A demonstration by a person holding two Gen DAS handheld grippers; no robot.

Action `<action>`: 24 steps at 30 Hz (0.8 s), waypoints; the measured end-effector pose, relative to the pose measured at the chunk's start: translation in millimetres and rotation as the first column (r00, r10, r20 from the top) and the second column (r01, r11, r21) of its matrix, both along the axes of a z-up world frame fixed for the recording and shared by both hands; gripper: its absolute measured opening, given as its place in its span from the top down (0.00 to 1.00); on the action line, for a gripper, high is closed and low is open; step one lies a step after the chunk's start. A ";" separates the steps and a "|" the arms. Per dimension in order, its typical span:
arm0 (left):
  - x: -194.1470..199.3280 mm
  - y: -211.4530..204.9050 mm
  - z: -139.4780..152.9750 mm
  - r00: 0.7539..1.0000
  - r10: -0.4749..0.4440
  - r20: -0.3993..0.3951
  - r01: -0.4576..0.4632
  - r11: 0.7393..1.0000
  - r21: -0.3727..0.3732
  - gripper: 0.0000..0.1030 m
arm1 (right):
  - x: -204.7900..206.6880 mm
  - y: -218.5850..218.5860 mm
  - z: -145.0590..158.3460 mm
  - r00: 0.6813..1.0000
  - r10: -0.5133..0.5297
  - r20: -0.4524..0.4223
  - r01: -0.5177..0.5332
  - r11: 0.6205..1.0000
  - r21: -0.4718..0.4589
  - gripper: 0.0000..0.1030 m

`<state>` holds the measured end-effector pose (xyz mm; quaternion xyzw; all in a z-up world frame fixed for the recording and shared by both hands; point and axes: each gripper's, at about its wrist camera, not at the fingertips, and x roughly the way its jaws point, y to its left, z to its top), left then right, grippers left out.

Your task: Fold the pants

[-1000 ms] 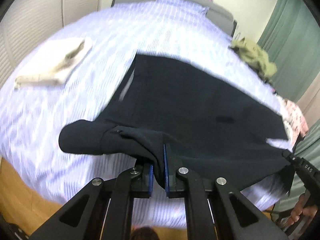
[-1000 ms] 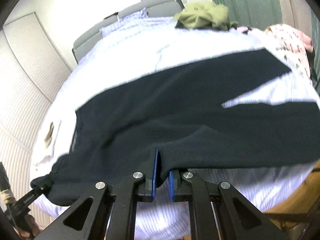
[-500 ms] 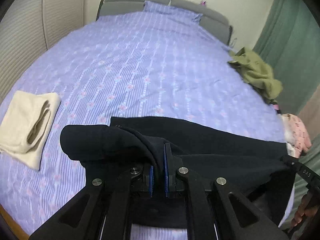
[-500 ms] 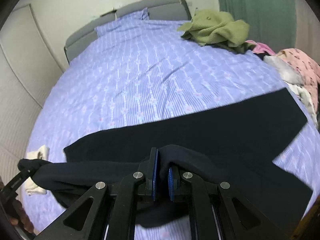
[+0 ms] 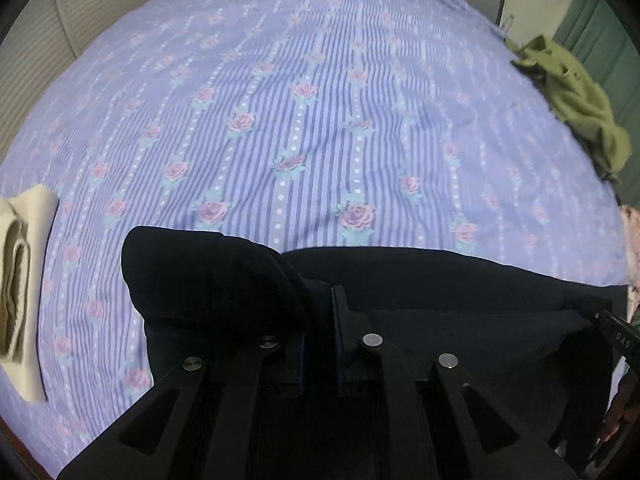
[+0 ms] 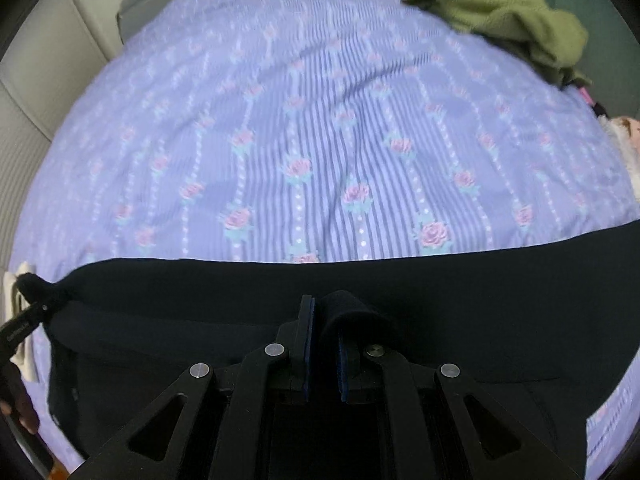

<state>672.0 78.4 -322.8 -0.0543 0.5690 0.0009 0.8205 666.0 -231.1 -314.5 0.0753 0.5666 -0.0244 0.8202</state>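
Observation:
The black pants (image 5: pixel 440 288) lie doubled across the near part of the bed, their far edge straight across the sheet. My left gripper (image 5: pixel 320 312) points steeply down at the cloth with a bunched fold of the pants between its blue pads, and its jaws are opening slightly. My right gripper (image 6: pixel 325 320) is shut on another fold of the pants (image 6: pixel 200 300), which curls over its right finger. Each view shows the other gripper at the pants' end: the right gripper (image 5: pixel 616 336) and the left gripper (image 6: pixel 24 328).
The bed sheet (image 5: pixel 320 100) is purple, striped, with roses. A folded cream towel (image 5: pixel 20 280) lies at the left edge. A green garment (image 6: pixel 500 12) is heaped at the far right, with pink floral clothing (image 6: pixel 624 132) beside it. A pale wall runs along the left.
Both grippers carried the near edge of the pants forward over the bed and lower, folding the pants over themselves. Much more bare sheet now shows ahead.

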 end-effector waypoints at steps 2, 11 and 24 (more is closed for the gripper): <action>7.4 -6.3 -4.7 0.999 -0.015 -0.042 0.016 0.999 0.032 0.84 | 7.4 -3.2 -10.1 0.999 -0.016 -0.031 0.017 1.000 0.020 0.90; 21.4 -22.8 1.1 0.995 0.008 -0.097 -0.002 0.998 0.062 0.32 | 13.4 13.6 -9.1 0.998 0.035 -0.048 -0.032 0.997 0.067 0.47; -59.8 -43.5 108.6 0.979 -0.147 0.144 0.151 0.988 -0.015 0.19 | -70.3 9.2 106.8 0.987 0.073 0.144 -0.084 0.994 0.076 0.35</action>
